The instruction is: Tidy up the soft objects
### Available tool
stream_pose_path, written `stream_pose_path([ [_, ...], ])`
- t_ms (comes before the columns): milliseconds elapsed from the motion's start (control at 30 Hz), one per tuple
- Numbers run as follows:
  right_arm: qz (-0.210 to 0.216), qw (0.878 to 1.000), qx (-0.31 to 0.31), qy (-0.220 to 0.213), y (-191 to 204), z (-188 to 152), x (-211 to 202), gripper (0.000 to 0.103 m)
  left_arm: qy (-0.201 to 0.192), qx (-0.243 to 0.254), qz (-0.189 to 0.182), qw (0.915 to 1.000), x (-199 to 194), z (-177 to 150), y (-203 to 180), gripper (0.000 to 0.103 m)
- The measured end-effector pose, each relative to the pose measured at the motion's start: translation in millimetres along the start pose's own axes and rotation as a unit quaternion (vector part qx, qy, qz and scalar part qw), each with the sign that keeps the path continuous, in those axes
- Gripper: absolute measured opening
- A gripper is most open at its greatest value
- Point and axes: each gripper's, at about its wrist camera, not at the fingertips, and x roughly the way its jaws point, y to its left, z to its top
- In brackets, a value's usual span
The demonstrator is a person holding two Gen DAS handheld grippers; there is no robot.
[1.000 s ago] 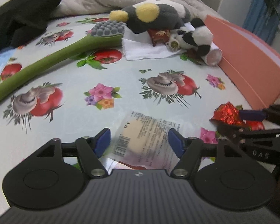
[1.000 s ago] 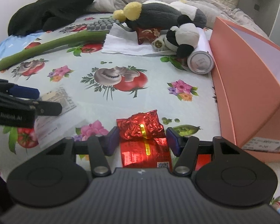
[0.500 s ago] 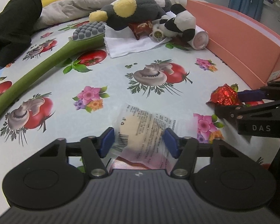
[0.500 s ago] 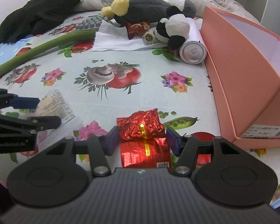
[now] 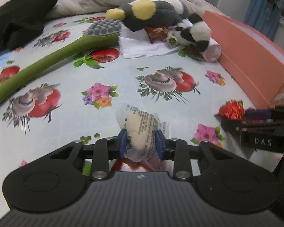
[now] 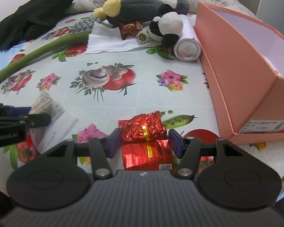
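Your left tool [image 5: 141,141] pinches one clear-wrapped bun [image 5: 142,127] on the flowered bed sheet [image 6: 142,98]. Your right tool [image 6: 144,143] is partly open around one red foil packet [image 6: 145,138], pads apart from it. Two plush toys [image 6: 142,9] and one pink box [image 6: 246,71] lie beyond.

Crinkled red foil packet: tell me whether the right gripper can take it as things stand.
Probably yes. The right gripper is open, its blue pads either side of the crinkled red foil packet, nothing between.
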Motion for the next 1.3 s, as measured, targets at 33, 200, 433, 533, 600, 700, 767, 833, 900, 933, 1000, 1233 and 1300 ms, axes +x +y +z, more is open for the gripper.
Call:
stream_pose_path([
  [33, 0.001, 1.000, 0.001, -0.001, -0.5, 1.0, -2.5, 0.058, 0.000, -0.013, -0.003, 0.9999, -1.7, 0.8, 1.7, 0.033],
  [200, 0.001, 1.000, 0.000, -0.010, -3.0, 6.0, -19.4, 0.058, -0.002, -0.049, -0.008, 0.9988, -14.2, 6.7, 2.7, 0.033],
  [433, 0.023, 1.000, 0.008, -0.018, -10.0, 15.4, -46.7, 0.058, -0.008, -0.066, -0.016, 0.9977, -43.8, 17.6, -9.1, 0.033],
  [533, 0.031, 0.999, 0.009, -0.021, -14.1, 21.8, -56.7, 0.058, -0.010, -0.072, -0.020, 0.9971, -53.4, 24.6, -17.3, 0.033],
  [600, 0.034, 0.999, 0.006, -0.027, -17.9, 28.2, -64.3, 0.058, -0.014, -0.076, -0.025, 0.9967, -59.6, 30.6, -23.9, 0.033],
  [700, 0.039, 0.998, 0.004, -0.038, -25.6, 40.7, -76.4, 0.058, -0.023, -0.077, -0.030, 0.9963, -67.8, 42.0, -35.9, 0.033],
  [767, 0.043, 0.998, 0.004, -0.049, -32.8, 49.3, -85.6, 0.058, -0.032, -0.080, -0.035, 0.9957, -72.6, 51.0, -43.2, 0.033],
  [833, 0.043, 0.997, 0.003, -0.060, -40.8, 58.2, -94.2, 0.058, -0.038, -0.084, -0.039, 0.9950, -76.4, 61.4, -50.7, 0.033],
  [900, 0.042, 0.997, 0.006, -0.068, -49.4, 66.5, -100.6, 0.058, -0.044, -0.085, -0.046, 0.9944, -79.8, 72.5, -59.7, 0.033],
  [933, 0.041, 0.997, 0.008, -0.071, -54.6, 70.8, -103.5, 0.058, -0.046, -0.083, -0.048, 0.9943, -81.0, 77.3, -63.5, 0.033],
  [1000, 0.041, 0.996, 0.015, -0.077, -65.2, 78.4, -108.8, 0.058, -0.049, -0.081, -0.053, 0.9941, -82.8, 88.1, -73.1, 0.033],
  [1233, 0.036, 0.994, 0.036, -0.096, -100.5, 102.0, -123.3, 0.058, -0.064, -0.064, -0.076, 0.9929, -84.8, 132.8, -109.5, 0.033],
  [1300, 0.033, 0.994, 0.039, -0.102, -110.2, 107.7, -126.9, 0.058, -0.071, -0.057, -0.087, 0.9921, -83.5, 145.5, -121.3, 0.033],
])
